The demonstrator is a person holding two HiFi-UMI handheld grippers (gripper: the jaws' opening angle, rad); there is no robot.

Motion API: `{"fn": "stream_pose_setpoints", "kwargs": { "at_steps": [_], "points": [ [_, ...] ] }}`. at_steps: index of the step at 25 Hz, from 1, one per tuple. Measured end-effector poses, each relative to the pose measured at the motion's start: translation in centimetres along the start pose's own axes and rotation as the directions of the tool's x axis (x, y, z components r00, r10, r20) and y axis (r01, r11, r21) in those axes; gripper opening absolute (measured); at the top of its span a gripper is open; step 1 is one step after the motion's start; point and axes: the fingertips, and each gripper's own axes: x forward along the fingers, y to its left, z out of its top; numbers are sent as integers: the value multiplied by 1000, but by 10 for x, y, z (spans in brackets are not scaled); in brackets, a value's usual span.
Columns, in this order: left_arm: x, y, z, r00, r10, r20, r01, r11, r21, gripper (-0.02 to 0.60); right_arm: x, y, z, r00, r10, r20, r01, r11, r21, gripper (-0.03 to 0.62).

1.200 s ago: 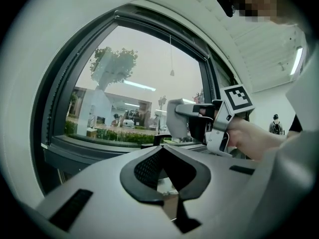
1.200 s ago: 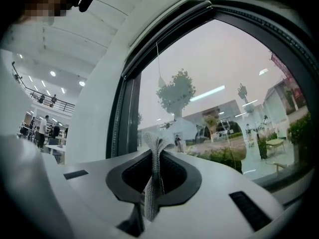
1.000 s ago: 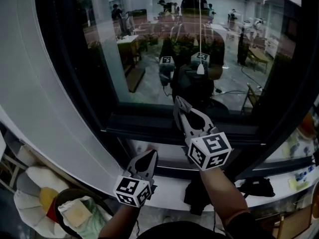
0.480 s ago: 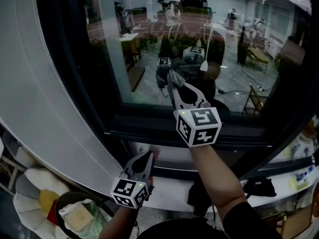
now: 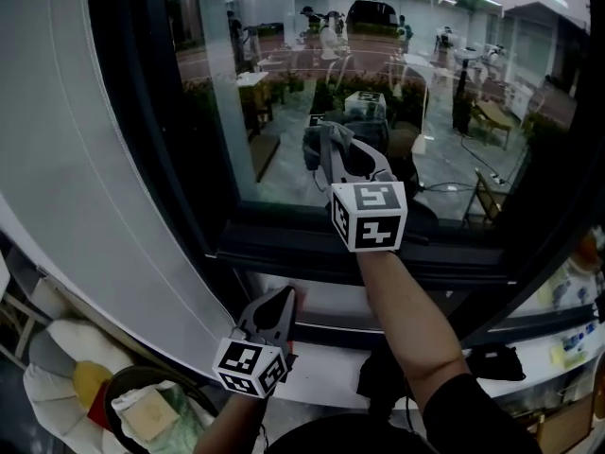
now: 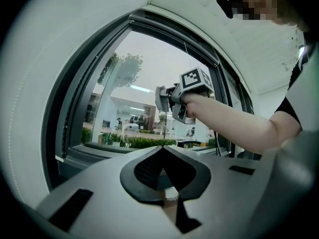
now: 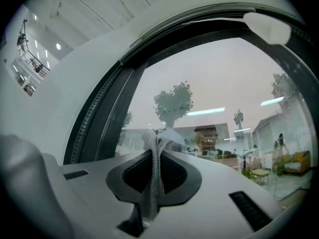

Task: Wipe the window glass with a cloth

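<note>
- Right hand-held gripper: raised in front of the window glass, in the lower middle of the pane, just above the dark bottom frame. The jaws are closed on the cloth.
- Cloth: a grey, knit-textured strip pinched between the jaw pads. A small bunch stands proud of the tips, toward the pane. In the head view this bunch lies right against its own reflection. I judge it to be at the glass or just short of it; firm contact cannot be confirmed from any view.
- Left hand-held gripper: held low over the white sill below the frame, well apart from the right one. Its jaws are brought together with nothing between them. It has no part in the wipe at present.
- Pane condition: strongly reflective. No smear, wet track or cleaned band can be made out, so the extent of glass already wiped cannot be assessed.
- Step in hand, as a judgement: the cloth is being brought to the pane, or a stroke is being made near its lower edge. Most of the glass, above and to either side, appears yet to be covered.
- Next move calls for:
  - steady pressure through the bunched cloth, so that fabric and not the jaw tips meets the glass;
  - a sweeping stroke across or up the pane;
  - a constant grip, since only a narrow strip is held and drag could pull it free.
</note>
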Motion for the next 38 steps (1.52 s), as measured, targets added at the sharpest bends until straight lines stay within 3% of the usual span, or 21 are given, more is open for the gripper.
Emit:
{"fn": "stream_pose_setpoints", "kwargs": {
  "at_steps": [5, 18, 29, 35, 38],
  "points": [
    [-1, -5, 14, 1000, -22, 20, 22, 1000, 18, 8, 3, 3, 4, 999, -32, 5, 32, 997, -64, 44],
    [18, -15, 7, 997, -78, 3, 78, 997, 18, 8, -8, -14, 3, 998, -57, 28, 60, 992, -108, 46],
    [45, -64, -1, 986, -168, -23, 168, 985, 26, 8, -59, -87, 0, 986, -162, 41, 166, 980, -108, 46],
    [76, -131, -10, 978, -203, -43, 204, 978, 41, 8, -108, -168, -8, 976, -217, 36, 219, 971, -94, 46],
    [80, -139, -12, 974, -220, -48, 222, 974, 39, 8, -117, -180, -11, 971, -237, 32, 239, 966, -101, 46]
  ]
}}
